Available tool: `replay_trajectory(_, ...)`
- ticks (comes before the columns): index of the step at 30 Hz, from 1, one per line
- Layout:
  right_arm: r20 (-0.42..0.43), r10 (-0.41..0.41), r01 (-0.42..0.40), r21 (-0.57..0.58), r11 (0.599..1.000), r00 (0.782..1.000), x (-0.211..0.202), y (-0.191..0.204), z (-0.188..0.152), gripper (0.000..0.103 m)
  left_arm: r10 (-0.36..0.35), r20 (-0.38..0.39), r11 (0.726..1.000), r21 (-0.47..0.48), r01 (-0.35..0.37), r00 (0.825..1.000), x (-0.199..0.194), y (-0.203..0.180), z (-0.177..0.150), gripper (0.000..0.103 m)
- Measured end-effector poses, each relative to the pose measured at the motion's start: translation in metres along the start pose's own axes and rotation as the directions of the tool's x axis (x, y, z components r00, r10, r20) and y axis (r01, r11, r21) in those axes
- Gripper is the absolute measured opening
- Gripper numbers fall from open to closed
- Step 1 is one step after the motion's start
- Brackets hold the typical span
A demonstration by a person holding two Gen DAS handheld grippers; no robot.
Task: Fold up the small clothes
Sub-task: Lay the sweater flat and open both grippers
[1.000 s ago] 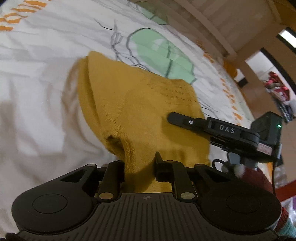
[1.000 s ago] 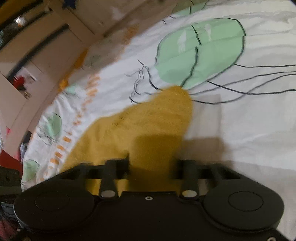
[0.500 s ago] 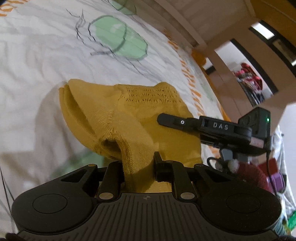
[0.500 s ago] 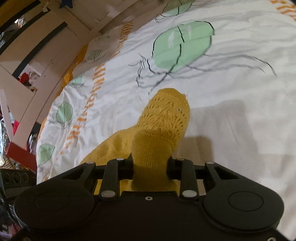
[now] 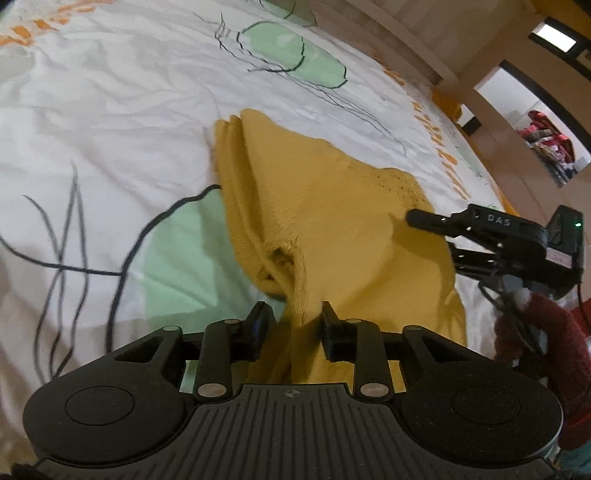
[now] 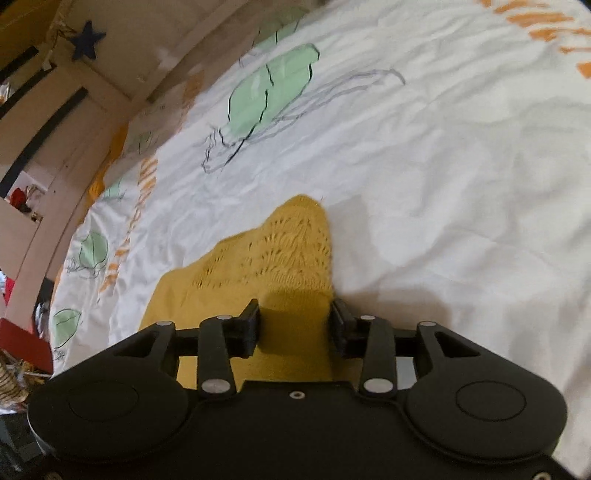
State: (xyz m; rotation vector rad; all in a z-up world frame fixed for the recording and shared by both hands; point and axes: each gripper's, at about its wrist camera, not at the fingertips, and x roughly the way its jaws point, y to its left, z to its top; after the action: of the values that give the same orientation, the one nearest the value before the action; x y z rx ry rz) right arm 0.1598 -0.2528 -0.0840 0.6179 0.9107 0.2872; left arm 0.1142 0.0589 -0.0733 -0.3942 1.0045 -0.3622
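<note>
A mustard-yellow knitted garment (image 5: 325, 221) lies partly folded on the white bedsheet (image 5: 110, 110). My left gripper (image 5: 293, 319) has its fingers a little apart, with a bunched edge of the garment between them. My right gripper (image 6: 295, 321) straddles the garment's lace-patterned end (image 6: 288, 254), and its fingers stand slightly apart with cloth between them. The right gripper also shows in the left wrist view (image 5: 491, 240), at the garment's right side.
The sheet carries green leaf prints (image 6: 273, 88) and orange marks (image 6: 546, 22). A wooden bed rail (image 6: 110, 74) runs along the far edge. A doorway (image 5: 535, 122) with clutter lies beyond the bed. A red-gloved hand (image 5: 543, 332) holds the right gripper.
Both grippers have lowered the garment toward the sheet and their fingers have spread a little. The lace end now lies flatter. The left view has shifted over a green print.
</note>
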Motion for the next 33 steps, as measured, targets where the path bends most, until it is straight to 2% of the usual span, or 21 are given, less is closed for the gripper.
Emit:
replay_trajectory(2, 0.039, -0.02, 0.021, -0.015, 1.0, 0.999, -0.004, 0.002, -0.001, 0.053, 0.028, 0.012, 1.0, 0.015, -0.028, 1.0, -0.004, -0.003, -0.006, 0.034)
replay_trajectory(4, 0.07, -0.034, 0.035, -0.017, 0.999, 0.997, -0.01, 0.001, -0.003, 0.054, 0.067, 0.016, 0.997, 0.034, -0.068, 0.998, -0.007, -0.004, -0.01, 0.041)
replay_trajectory(8, 0.126, -0.073, 0.078, -0.034, 0.996, 0.989, -0.024, -0.002, -0.006, 0.056, 0.132, 0.048, 0.986, 0.095, -0.137, 0.99, -0.022, -0.012, -0.022, 0.042)
replay_trajectory(11, 0.164, -0.084, 0.094, -0.058, 0.994, 0.983, -0.038, 0.0, -0.01, 0.056, 0.18, 0.127, 0.968, 0.154, -0.199, 0.975, -0.043, -0.026, -0.023, 0.041)
replay_trajectory(15, 0.202, -0.072, 0.098, -0.12, 0.988, 0.977, -0.052, 0.009, -0.015, 0.056, 0.181, 0.259, 0.947, 0.214, -0.239, 0.949, -0.064, -0.051, -0.014, 0.041)
replay_trajectory(18, 0.21, -0.055, 0.095, -0.186, 0.978, 0.976, -0.054, 0.025, -0.02, 0.056, 0.149, 0.304, 0.943, 0.243, -0.228, 0.941, -0.059, -0.066, -0.001, 0.044)
replay_trajectory(22, 0.2, -0.025, 0.084, -0.296, 0.951, 0.98, -0.046, 0.047, -0.028, 0.056, 0.127, 0.311, 0.952, 0.228, -0.204, 0.942, -0.034, -0.074, 0.012, 0.045)
replay_trajectory(25, 0.186, -0.019, 0.085, -0.354, 0.932, 0.982, -0.036, 0.057, -0.03, 0.056, 0.152, 0.304, 0.953, 0.207, -0.221, 0.941, -0.01, -0.07, 0.014, 0.045)
replay_trajectory(29, 0.143, -0.04, 0.089, -0.355, 0.931, 0.989, -0.014, 0.053, -0.027, 0.055, 0.224, 0.255, 0.95, 0.16, -0.269, 0.941, 0.017, -0.052, 0.016, 0.045)
replay_trajectory(33, 0.117, -0.063, 0.1, -0.345, 0.933, 0.991, 0.001, 0.041, -0.029, 0.053, 0.242, 0.246, 0.949, 0.143, -0.282, 0.938, 0.025, -0.039, 0.016, 0.045)
